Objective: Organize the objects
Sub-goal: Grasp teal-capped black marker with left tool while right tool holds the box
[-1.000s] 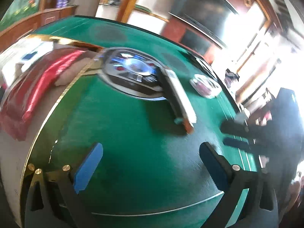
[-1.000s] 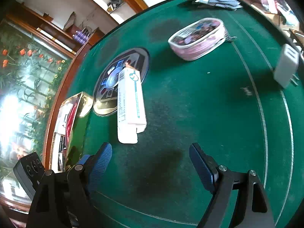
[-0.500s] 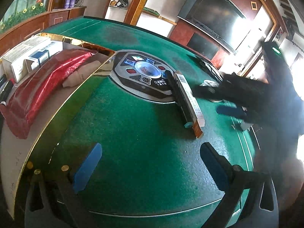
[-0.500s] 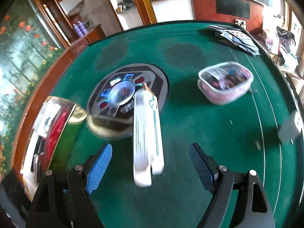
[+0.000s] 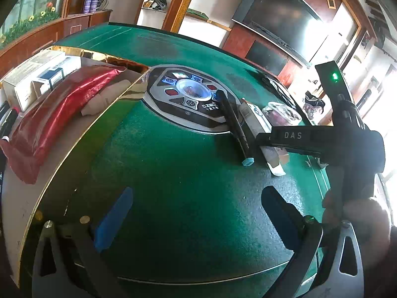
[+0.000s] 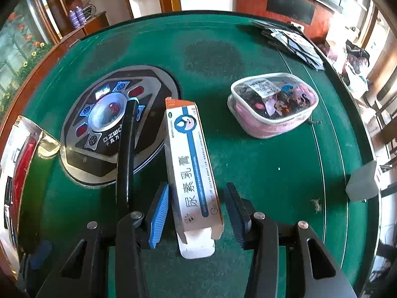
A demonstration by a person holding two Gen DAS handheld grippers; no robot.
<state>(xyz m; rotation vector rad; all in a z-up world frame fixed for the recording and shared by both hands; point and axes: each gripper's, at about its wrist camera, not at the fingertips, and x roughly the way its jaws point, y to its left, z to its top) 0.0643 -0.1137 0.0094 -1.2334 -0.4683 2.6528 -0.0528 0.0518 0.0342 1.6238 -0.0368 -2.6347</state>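
A long white box (image 6: 193, 173) with a blue stripe lies on the green felt table (image 6: 260, 186), its far end at the round console (image 6: 104, 129). My right gripper (image 6: 196, 213) points down over the box's near end. Its jaws are closing with the box between them. A thin gap still shows at each blue pad (image 6: 158, 213). From the left wrist view the same box (image 5: 253, 114) lies under the right gripper's black body (image 5: 292, 136). My left gripper (image 5: 196, 198) hangs open and empty over bare felt.
A thin black rod (image 6: 126, 149) lies just left of the box. A gold-rimmed tray (image 5: 99, 129) at the left holds a red packet (image 5: 57, 114) and small cartons. A clear pink pouch (image 6: 273, 104), playing cards (image 6: 292, 42) and a grey plug (image 6: 362, 183) lie to the right.
My right gripper has swung in from the right and come down over the box's near end, and its jaws have narrowed around it. The left gripper has stayed put.
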